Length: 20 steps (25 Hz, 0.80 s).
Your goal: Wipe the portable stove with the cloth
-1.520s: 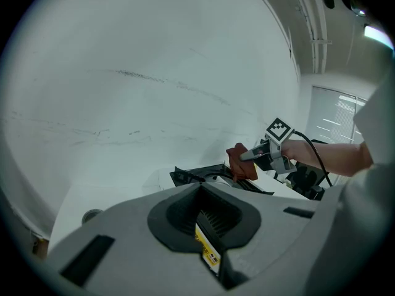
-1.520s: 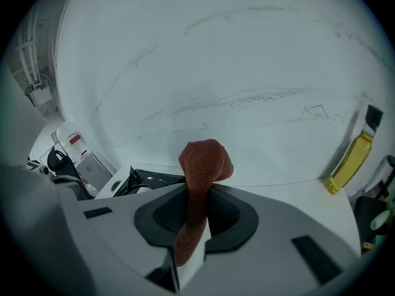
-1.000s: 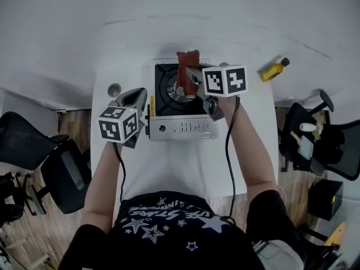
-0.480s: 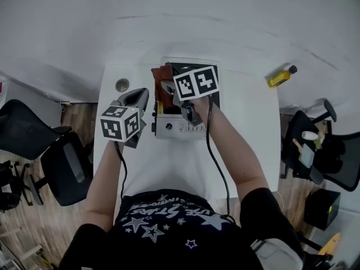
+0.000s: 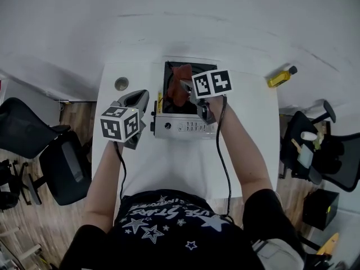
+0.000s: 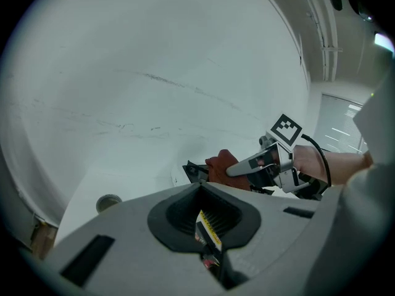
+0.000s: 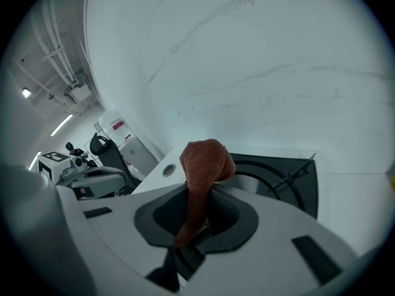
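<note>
Two grippers work over a white table (image 5: 169,167), and the portable stove (image 5: 185,127) sits at its far middle, its brushed silver front with a dark knob and a row of slots turned toward the person. Its top is a black square pan with a round burner ring and thin pan supports, which the right gripper view shows closely. The right gripper (image 5: 188,89) reaches over the left part of that black top with its jaws clamped on the cloth (image 7: 203,162), a rust-red, coarse-woven rag. The cloth is pinched low in a narrow twist and bunches into a rounded lump beyond the jaws, hanging over the burner area; whether it touches the surface I cannot tell. The left gripper (image 5: 136,97) hovers just left of the stove, apart from it, its jaws closed together with nothing between them. A small round grey object (image 5: 121,84) lies on the table's far left corner. A yellow bottle (image 5: 281,76) lies well off to the right, beyond the table.
</note>
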Available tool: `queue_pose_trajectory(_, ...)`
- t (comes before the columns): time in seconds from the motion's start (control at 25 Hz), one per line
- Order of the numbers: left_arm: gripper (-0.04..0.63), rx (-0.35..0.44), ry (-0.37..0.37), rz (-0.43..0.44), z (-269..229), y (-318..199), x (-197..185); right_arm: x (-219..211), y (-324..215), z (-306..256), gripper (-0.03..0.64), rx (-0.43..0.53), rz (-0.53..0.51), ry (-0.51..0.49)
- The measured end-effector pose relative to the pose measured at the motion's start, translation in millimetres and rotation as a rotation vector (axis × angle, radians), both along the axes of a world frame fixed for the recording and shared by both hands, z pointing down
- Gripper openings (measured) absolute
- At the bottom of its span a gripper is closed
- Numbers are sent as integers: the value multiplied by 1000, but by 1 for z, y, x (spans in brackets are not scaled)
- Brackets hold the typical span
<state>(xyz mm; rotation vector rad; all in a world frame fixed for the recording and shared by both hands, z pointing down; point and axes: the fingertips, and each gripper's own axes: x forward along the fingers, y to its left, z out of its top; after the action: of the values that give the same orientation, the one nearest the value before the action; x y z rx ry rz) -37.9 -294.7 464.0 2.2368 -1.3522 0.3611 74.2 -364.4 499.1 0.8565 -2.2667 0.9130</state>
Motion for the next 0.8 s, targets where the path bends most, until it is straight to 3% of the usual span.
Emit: queue_pose_trajectory(0.8, 6, 6, -25, 58, 0, 2, 30, 131, -2, 7, 61, -32, 221, -2)
